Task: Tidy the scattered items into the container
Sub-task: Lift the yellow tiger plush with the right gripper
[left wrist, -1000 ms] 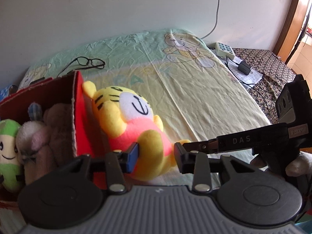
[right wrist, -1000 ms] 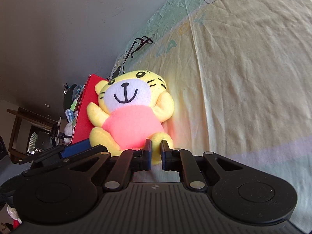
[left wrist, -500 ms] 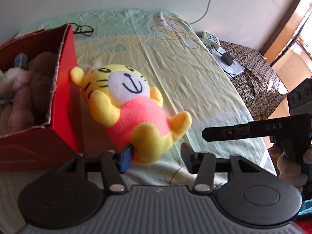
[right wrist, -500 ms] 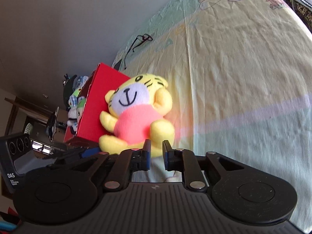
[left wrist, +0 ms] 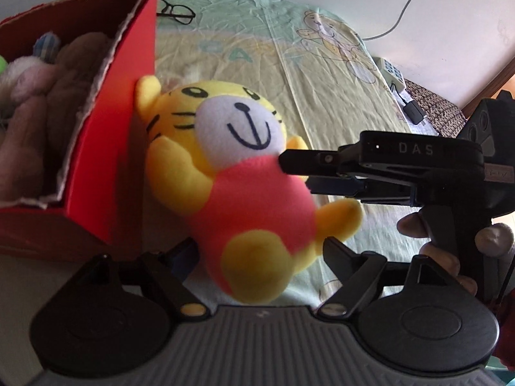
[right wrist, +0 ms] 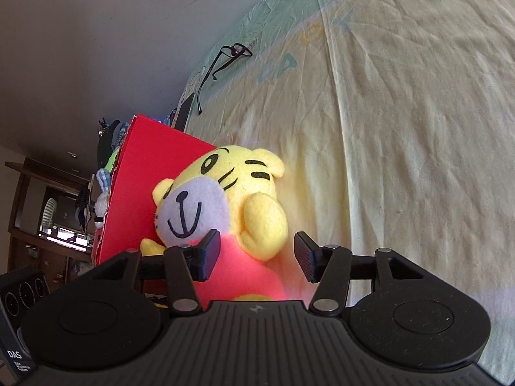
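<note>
Pale yellow and green bedsheet [left wrist: 322,103] printed with cartoon bears covers a bed that runs back to a plain white wall. On it lies a yellow tiger plush [left wrist: 244,186] in a pink top, on its back, its head leaning against the outer side of a red cardboard box [left wrist: 122,148], so the toy is beside the box and not inside it. The left hand-held gripper [left wrist: 257,254] sits at the toy's feet with its jaws spread wide; they have just been opening, and the plush's lower body and one yellow foot lie between the fingers with no clear pressure from either pad. The right hand-held gripper [right wrist: 256,254] reaches in from the toy's other side, seen in the left view as a black arm held in a person's hand [left wrist: 450,244], tips at the plush's chest. Its jaws have also just been opening and now stand apart, with the pink belly and one raised yellow arm between them; its left pad is right against the pink fabric, while the right pad is clear of the toy. Inside the box, other soft toys [left wrist: 42,96] in brown and pale pink are piled together. Farther up the bed a pair of black glasses [left wrist: 175,11] rests on the sheet, and a charger [left wrist: 415,111] with a cable lies at the far edge.
</note>
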A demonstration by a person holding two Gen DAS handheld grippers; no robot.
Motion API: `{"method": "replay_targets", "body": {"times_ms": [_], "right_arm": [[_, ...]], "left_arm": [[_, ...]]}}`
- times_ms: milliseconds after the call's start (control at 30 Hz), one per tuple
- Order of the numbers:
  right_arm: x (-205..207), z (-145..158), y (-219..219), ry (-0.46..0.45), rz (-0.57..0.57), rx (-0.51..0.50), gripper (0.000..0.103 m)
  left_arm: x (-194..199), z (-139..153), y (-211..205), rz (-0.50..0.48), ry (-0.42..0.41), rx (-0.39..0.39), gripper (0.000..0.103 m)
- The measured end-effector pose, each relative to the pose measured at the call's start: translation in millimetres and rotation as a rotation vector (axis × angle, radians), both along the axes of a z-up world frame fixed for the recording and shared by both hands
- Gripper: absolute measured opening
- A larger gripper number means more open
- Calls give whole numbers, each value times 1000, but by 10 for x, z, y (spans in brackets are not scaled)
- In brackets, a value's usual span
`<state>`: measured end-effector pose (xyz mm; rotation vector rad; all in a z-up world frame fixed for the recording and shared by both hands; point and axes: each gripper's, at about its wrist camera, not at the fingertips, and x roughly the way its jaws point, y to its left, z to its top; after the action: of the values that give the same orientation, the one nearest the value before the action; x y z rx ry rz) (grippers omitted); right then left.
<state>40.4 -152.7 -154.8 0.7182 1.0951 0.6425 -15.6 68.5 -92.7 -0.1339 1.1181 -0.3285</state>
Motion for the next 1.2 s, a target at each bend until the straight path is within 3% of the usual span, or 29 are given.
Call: {"method": "replay_targets", "body": {"times_ms": [200, 300, 467, 600, 800, 933, 1200], "right_arm": [[18, -118, 1, 71, 14, 97, 57], [-11, -134, 44, 91, 78, 148, 51], [-63, -86, -10, 84, 74, 146, 42], [-228, 51, -217, 52, 57, 105, 41], [-577, 50, -488, 99, 31, 57, 42], [-604, 81, -532, 75, -36, 44, 49], [-387, 130, -305, 25, -64, 5, 62]], "left_arm": [[56, -92, -102, 5, 30, 47, 88], [35, -105, -181, -15, 23, 81, 87], [-11, -90, -340, -70, -1, 146, 86], [-92, -22, -414, -139, 4, 90, 84], [-296, -29, -586, -288, 27, 52, 84], [-276, -131, -516, -275, 72, 20, 92], [-53, -2, -261, -155, 46, -117, 101]]}}
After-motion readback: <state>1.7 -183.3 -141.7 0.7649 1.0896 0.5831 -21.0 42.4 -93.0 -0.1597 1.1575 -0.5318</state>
